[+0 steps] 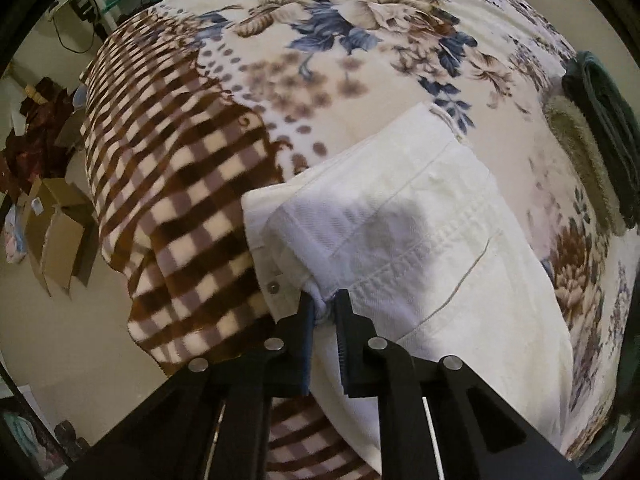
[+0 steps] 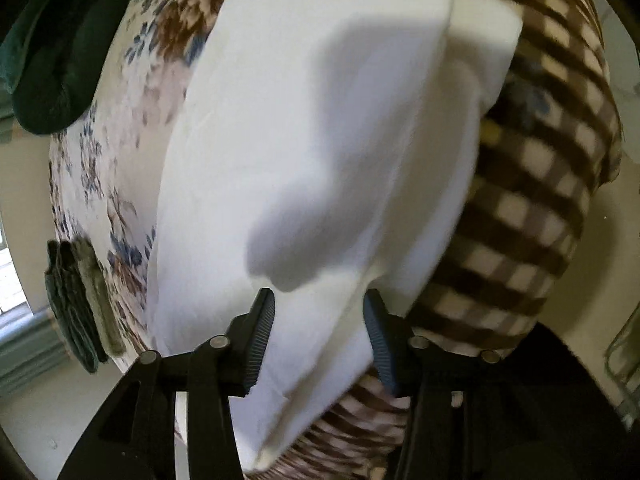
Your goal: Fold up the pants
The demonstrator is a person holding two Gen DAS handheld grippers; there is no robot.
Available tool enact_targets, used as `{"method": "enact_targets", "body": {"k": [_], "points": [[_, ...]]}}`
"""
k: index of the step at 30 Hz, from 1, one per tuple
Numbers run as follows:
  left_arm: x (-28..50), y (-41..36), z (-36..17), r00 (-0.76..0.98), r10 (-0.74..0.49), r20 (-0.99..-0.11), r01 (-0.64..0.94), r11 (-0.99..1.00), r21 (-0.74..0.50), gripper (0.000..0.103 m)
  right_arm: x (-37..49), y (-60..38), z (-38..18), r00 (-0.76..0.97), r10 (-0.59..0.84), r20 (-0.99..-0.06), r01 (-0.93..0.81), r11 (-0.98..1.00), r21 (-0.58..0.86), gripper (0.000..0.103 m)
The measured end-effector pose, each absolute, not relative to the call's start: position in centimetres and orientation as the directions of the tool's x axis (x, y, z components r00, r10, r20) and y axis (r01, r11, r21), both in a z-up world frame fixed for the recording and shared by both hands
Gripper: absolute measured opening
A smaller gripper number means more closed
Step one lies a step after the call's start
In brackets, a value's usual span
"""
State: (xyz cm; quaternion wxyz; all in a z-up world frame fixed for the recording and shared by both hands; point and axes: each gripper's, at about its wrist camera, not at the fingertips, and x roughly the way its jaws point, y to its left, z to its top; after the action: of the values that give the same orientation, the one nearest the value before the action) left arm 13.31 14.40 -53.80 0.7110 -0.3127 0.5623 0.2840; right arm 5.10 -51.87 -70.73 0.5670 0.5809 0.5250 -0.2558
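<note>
**Pants pinned at waistband, far end loose**

White pants [image 1: 420, 232] lie folded over on the floral blanket [image 1: 360, 60], near its checked border [image 1: 168, 184]. Left gripper [image 1: 324, 312] nips the waistband edge by the rivet [image 1: 273, 288], jaws nearly together, probably anchoring that end. Right gripper [image 2: 320, 320] straddles fabric, jaws spread, no clamp. Both reach in low from the bed's edge. Dark towels [image 1: 608, 120] sit well apart.

Both the left claw [image 1: 324, 304] and right claw [image 2: 319, 304] are matte black, with silver round pivot pins and ribbed blue-grey pads [image 2: 380, 344].
</note>
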Motion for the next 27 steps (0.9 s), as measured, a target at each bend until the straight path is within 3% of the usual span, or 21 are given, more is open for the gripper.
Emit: {"method": "enact_targets", "body": {"k": [2,10,14,17,19,20,23,25,27], "points": [[12.5,15.5,-53.5,0.222,0.029,-0.975,-0.764,0.626,-0.156,0.008,5.3,-51.5,-70.8,0.289,0.292,-0.912,0.914,0.199,0.354,0.003],[12.6,17.0,-52.2,0.227,0.035,-0.973,-0.772,0.615,-0.158,0.008,5.2,-49.8,-68.0,0.169,0.277,-0.946,0.891,0.368,0.267,0.002],[15.4,17.0,-54.1,0.175,0.043,-0.984,-0.738,0.667,-0.102,0.009,6.1,-49.7,-69.4,0.108,0.309,-0.945,0.865,0.439,0.243,0.003],[15.8,15.7,-53.5,0.151,0.09,-0.984,-0.689,0.723,-0.04,0.012,5.8,-50.6,-70.5,0.101,0.377,-0.921,0.859,0.433,0.272,0.01],[16.0,14.5,-52.1,0.152,0.128,-0.98,-0.653,0.757,-0.002,0.013,4.8,-51.9,-69.9,0.155,0.403,-0.902,0.855,0.403,0.327,0.022],[16.1,13.5,-51.2,0.148,0.157,-0.976,-0.631,0.776,0.029,0.013,4.4,-52.5,-69.5,0.171,0.392,-0.904,0.857,0.393,0.333,0.035],[16.4,10.9,-49.1,0.171,0.194,-0.966,-0.583,0.81,0.06,0.033,1.6,-56.3,-67.4,0.246,0.311,-0.918,0.881,0.323,0.346,0.038],[16.6,8.9,-48.3,0.187,0.197,-0.962,-0.554,0.83,0.062,0.056,-0.3,-59.2,-66.3,0.298,0.254,-0.92,0.899,0.251,0.36,0.038],[17.4,6.6,-48.1,0.197,0.185,-0.963,-0.524,0.85,0.056,0.068,-1.2,-61.7,-66.1,0.327,0.223,-0.918,0.911,0.183,0.369,0.038]]}}
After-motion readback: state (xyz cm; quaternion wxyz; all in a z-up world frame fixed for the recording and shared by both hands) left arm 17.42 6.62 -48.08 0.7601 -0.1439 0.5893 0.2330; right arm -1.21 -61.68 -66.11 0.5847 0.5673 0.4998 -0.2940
